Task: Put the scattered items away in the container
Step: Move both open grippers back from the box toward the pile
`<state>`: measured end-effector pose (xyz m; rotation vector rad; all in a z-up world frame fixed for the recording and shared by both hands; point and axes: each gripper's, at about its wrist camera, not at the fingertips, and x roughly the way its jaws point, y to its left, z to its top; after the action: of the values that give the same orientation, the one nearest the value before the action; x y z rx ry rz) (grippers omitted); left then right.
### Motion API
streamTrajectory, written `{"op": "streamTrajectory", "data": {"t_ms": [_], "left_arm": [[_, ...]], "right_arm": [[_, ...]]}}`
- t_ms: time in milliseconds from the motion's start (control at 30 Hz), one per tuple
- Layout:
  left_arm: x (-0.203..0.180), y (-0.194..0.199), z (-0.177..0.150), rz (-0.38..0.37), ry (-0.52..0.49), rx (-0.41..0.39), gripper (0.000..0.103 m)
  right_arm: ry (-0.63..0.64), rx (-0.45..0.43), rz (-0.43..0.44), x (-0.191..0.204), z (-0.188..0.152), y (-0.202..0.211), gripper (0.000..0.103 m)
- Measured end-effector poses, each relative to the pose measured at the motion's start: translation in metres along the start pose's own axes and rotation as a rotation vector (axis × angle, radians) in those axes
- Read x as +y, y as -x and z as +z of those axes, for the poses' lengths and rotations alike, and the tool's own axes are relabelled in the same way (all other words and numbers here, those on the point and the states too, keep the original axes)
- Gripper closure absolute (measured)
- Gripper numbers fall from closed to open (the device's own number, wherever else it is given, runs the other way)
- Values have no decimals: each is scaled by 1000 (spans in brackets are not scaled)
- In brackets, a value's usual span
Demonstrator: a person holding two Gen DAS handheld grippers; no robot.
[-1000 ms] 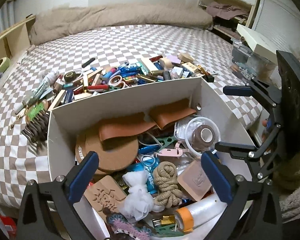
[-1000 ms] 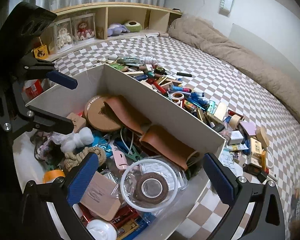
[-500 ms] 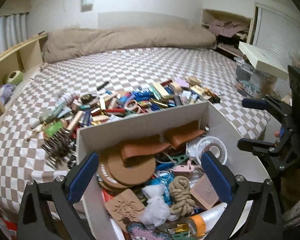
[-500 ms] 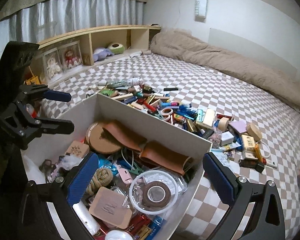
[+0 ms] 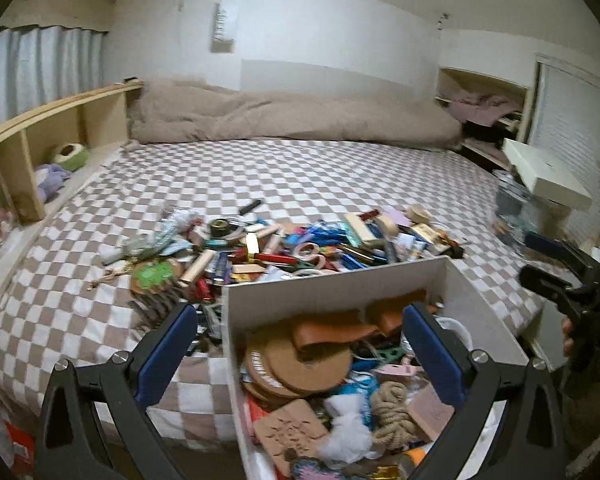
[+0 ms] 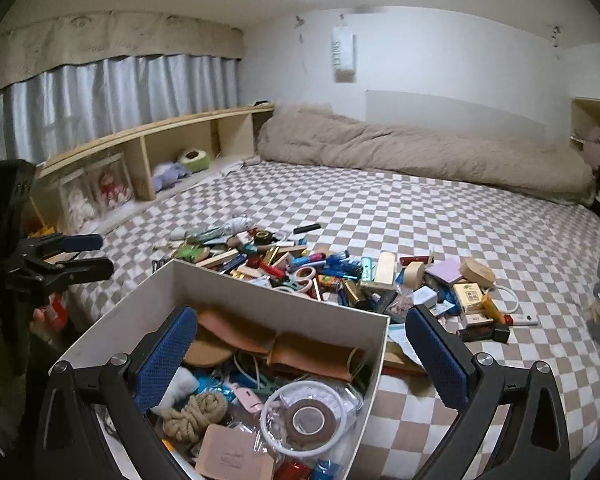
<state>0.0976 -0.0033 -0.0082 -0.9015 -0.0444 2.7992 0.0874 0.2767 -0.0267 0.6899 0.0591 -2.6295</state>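
Note:
A white box (image 5: 332,288) (image 6: 260,296) stands at the bed's near edge, full of small items: cork discs (image 5: 300,364), brown leather pieces (image 6: 312,354), a rope knot (image 6: 196,412), a tape roll in a clear bag (image 6: 310,420). A pile of scattered items (image 5: 284,248) (image 6: 340,276) lies on the checkered bedspread just behind the box. My left gripper (image 5: 300,356) is open and empty above the box's left part. My right gripper (image 6: 300,360) is open and empty above the box's right part. Each gripper also shows in the other's view, the right (image 5: 552,268), the left (image 6: 76,256).
A beige duvet (image 5: 292,116) lies along the far side of the bed. A wooden shelf (image 6: 148,148) with plush toys runs along the left. A white box on clear containers (image 5: 540,176) stands to the right of the bed.
Both grippers have lifted and pulled back from the box, so it looks smaller and lower and more of the room shows. Both stay open and empty.

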Motion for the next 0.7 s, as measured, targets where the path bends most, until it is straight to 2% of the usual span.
{"op": "streamTrajectory", "data": {"t_ms": [233, 433, 700], "left_arm": [[22, 4, 0, 46, 37, -36, 0], [38, 10, 3, 50, 70, -72, 0], [73, 14, 16, 79, 112, -123, 0]], "right_arm": [[-44, -37, -12, -8, 0, 3, 0], [-66, -55, -31, -17, 0, 2, 0], [-114, -108, -70, -43, 15, 3, 0]]}}
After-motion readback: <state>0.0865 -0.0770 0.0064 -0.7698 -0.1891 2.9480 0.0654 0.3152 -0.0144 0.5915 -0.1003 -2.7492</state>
